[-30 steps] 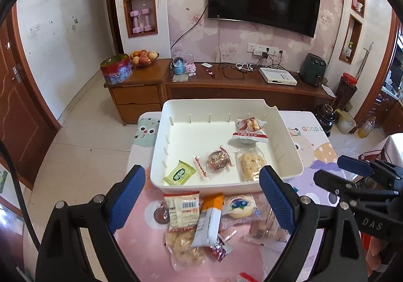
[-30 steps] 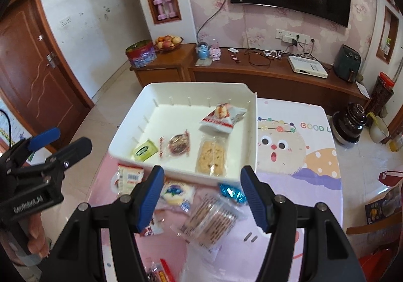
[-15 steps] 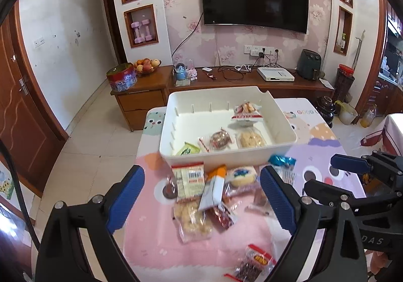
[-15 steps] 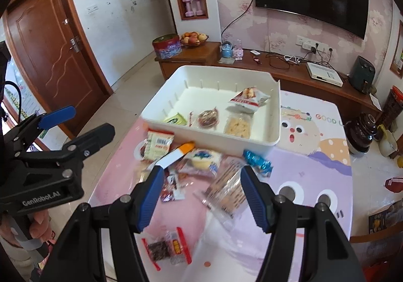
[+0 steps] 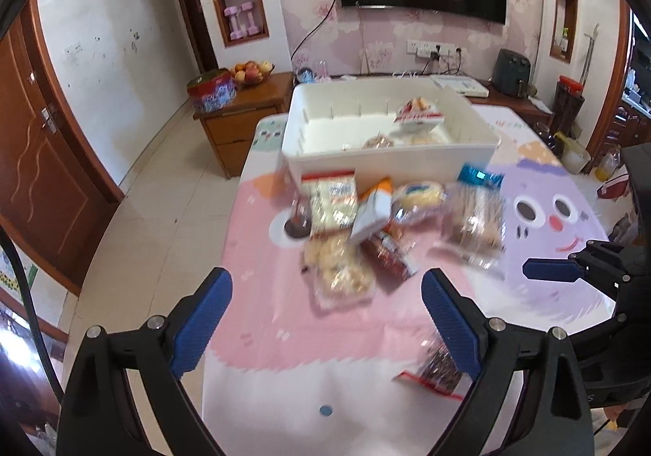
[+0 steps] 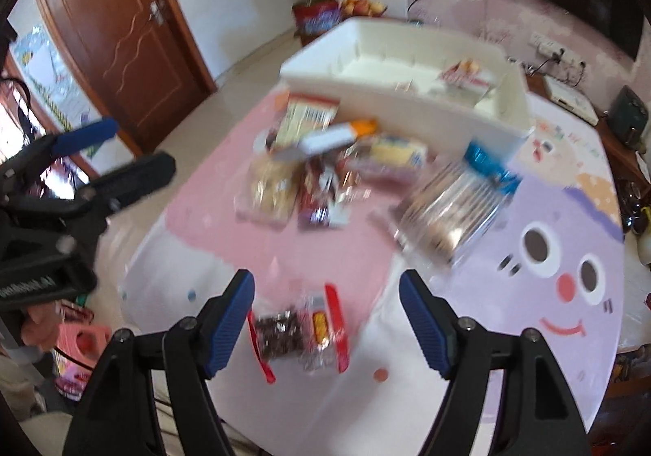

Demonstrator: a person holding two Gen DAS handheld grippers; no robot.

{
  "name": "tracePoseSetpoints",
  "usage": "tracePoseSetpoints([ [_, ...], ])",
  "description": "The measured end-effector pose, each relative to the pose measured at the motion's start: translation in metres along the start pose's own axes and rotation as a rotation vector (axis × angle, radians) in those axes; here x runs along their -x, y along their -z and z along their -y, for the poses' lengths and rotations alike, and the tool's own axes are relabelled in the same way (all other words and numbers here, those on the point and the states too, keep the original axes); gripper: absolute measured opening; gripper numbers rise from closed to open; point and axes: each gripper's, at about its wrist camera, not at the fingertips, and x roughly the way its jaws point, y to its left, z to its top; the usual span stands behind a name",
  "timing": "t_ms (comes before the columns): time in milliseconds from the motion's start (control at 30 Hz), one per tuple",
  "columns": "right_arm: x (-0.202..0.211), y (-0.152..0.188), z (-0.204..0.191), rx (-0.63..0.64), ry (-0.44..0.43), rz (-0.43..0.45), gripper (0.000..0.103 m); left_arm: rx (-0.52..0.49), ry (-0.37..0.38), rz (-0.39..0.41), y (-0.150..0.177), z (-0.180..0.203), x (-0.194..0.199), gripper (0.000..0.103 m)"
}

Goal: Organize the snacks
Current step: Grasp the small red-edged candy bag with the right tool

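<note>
A white bin [image 5: 390,161] [image 6: 407,110] stands at the table's far side with a few snack packets inside, one red and white [image 5: 417,116]. Several loose snack packets [image 5: 358,228] [image 6: 309,179] lie in a heap on the pink cloth in front of it, and a clear cracker pack [image 5: 474,220] [image 6: 447,211] lies to their right. A red-edged packet of dark snacks [image 6: 301,329] [image 5: 439,368] lies apart near the front edge. My left gripper [image 5: 325,317] is open and empty above the cloth. My right gripper [image 6: 325,317] is open and empty, with the red-edged packet between its fingers.
The table cloth [image 5: 549,211] shows a purple cartoon face at the right. A wooden TV cabinet [image 5: 252,101] with a fruit bowl and a red tin stands behind the table. A brown door [image 6: 118,32] is at the left. Both views are blurred by motion.
Both grippers have pulled back toward the table's near edge and lower. The bin now looks farther off, and the red-edged packet has come between the right fingers. Both stay open.
</note>
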Motion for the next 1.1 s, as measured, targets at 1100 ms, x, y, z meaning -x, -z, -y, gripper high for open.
tracePoseSetpoints([
  [1100, -0.080, 0.045, -0.026, 0.208, 0.054, -0.019, 0.041, 0.186, 0.087, -0.234, 0.038, -0.032, -0.113, 0.094],
])
